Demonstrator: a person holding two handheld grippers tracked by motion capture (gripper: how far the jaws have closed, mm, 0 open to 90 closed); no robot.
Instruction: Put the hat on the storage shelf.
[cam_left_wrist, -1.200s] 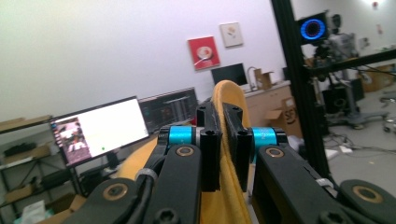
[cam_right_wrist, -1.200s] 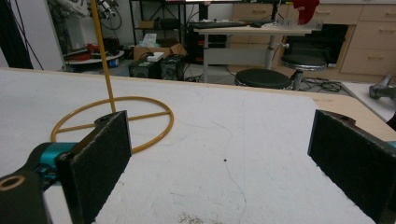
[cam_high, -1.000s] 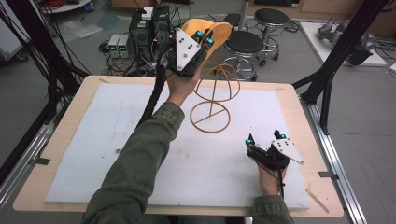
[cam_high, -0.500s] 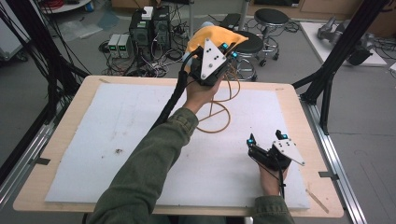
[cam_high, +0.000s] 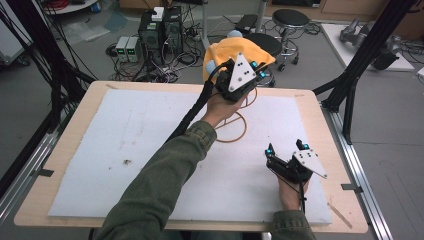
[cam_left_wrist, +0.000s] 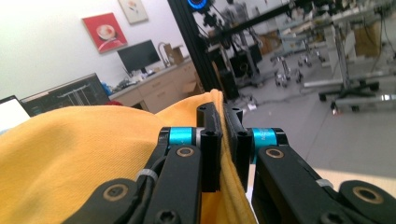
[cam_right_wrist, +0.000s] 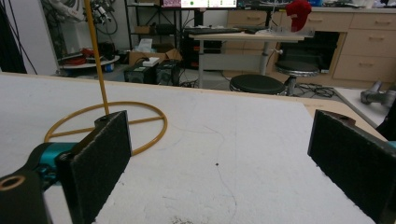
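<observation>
Since the earlier high view, the left gripper (cam_high: 255, 70) has travelled further toward the far right of the tabletop (cam_high: 60, 165) and now sits over its far edge, above the yellow wire stand with a ring base (cam_high: 235, 131). The soft yellow-orange cloth (cam_high: 227, 50) has moved with it and now hangs beyond that far edge, in front of a round black stool (cam_high: 264, 42). In the left gripper view, the fingers (cam_left_wrist: 210, 140) are closed together on a fold of this cloth (cam_left_wrist: 70, 154), which drapes to the left and below them.

The right gripper (cam_high: 285, 155) has not shifted: it rests low on the white mat (cam_high: 125, 150) at the near right of the tabletop, well apart from the stand. In the right gripper view, its fingers (cam_right_wrist: 100, 158) stand wide apart with nothing between them, and the stand's ring base (cam_right_wrist: 112, 122) lies on the mat ahead and to the left, its upright rod rising out of frame.

A dark speck (cam_high: 126, 161) marks the mat at left.

No brand, label or writing can be read; the monitor screens in the background are too blurred.
</observation>
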